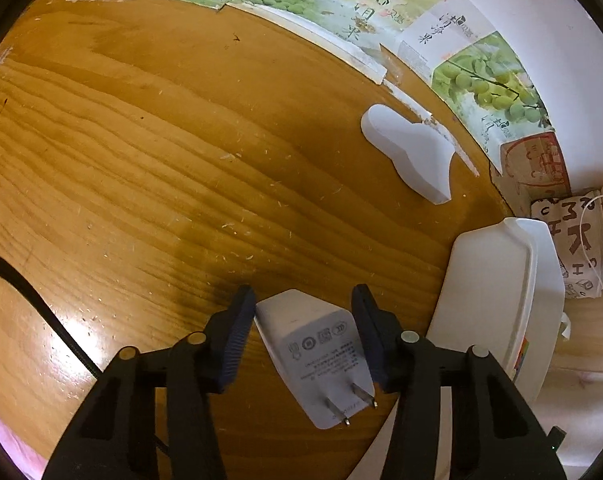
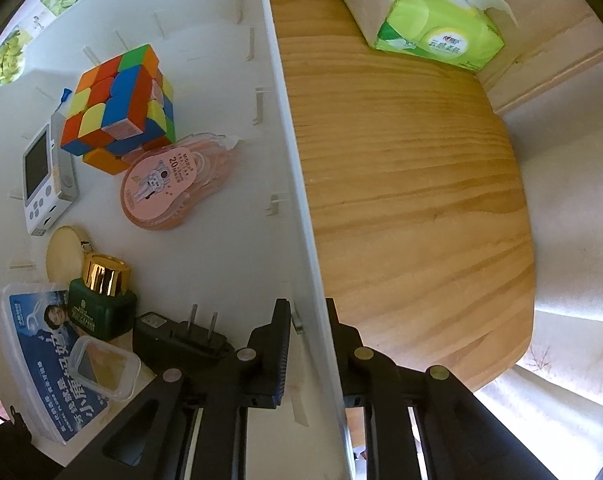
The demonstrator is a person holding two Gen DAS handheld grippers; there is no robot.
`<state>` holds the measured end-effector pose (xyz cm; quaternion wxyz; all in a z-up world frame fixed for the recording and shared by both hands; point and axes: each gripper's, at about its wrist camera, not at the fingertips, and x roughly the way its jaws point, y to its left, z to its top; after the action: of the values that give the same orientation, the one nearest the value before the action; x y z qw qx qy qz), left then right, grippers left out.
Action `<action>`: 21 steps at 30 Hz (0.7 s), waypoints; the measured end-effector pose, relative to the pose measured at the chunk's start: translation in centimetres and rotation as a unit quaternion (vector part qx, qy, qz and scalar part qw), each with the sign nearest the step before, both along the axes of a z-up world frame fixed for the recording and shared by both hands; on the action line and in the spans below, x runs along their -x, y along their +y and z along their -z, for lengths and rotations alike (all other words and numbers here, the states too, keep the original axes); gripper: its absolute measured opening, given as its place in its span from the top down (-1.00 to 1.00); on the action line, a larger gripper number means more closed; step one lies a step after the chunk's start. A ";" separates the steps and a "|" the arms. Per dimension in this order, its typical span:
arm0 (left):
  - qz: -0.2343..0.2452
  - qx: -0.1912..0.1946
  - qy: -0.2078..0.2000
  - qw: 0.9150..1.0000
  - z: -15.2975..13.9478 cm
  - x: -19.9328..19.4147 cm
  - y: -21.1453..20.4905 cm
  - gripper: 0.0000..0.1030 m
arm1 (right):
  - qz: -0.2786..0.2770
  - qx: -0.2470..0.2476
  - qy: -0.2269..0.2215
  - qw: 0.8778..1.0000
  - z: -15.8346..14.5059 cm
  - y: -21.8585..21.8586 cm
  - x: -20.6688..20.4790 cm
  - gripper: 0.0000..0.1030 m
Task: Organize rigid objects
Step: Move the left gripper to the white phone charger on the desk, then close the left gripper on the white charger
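In the left wrist view a white charger (image 1: pixel 317 354) with two metal prongs lies on the wooden table (image 1: pixel 161 152), prongs toward the camera. My left gripper (image 1: pixel 303 294) is shut on it, one pad against each side. In the right wrist view my right gripper (image 2: pixel 307 310) points straight down astride the side wall of a white bin (image 2: pixel 301 184). One finger is inside the bin and one outside. A gap shows at the inner pad (image 2: pixel 283 344), so the gripper is open. The bin holds a puzzle cube (image 2: pixel 117 108), a pink tape dispenser (image 2: pixel 169 184) and a black adapter (image 2: pixel 181 336).
The bin also holds a white handheld device (image 2: pixel 41 176), a green bottle with a gold cap (image 2: pixel 101 300), a blue-labelled box (image 2: pixel 41 360) and a small clear box (image 2: pixel 101 364). A tissue pack (image 2: pixel 433 16) sits on the table. A white flat piece (image 1: pixel 409 152), the bin (image 1: pixel 497 292) and a black cable (image 1: pixel 29 292) show in the left view.
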<state>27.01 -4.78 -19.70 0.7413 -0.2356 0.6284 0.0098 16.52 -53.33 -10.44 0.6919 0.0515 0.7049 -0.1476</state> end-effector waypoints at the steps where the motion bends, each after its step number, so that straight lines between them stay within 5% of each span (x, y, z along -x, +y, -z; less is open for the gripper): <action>1: 0.001 0.002 0.000 1.000 0.0 -0.1 0.0 -0.02 | 0.001 0.001 0.001 1.000 0.1 0.0 -0.1 0.70; 9: 0.011 0.008 0.002 1.000 -0.1 -0.2 0.0 0.01 | 0.005 0.006 0.000 1.000 -0.2 0.0 0.5 0.68; 21: 0.006 0.004 -0.023 1.000 -1.7 0.8 0.7 0.32 | -0.004 0.004 -0.006 1.000 -0.3 0.1 0.8 0.68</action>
<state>26.22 -4.12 -17.98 0.7542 -0.2354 0.6129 -0.0025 15.76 -53.25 -10.10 0.6969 0.0473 0.7003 -0.1471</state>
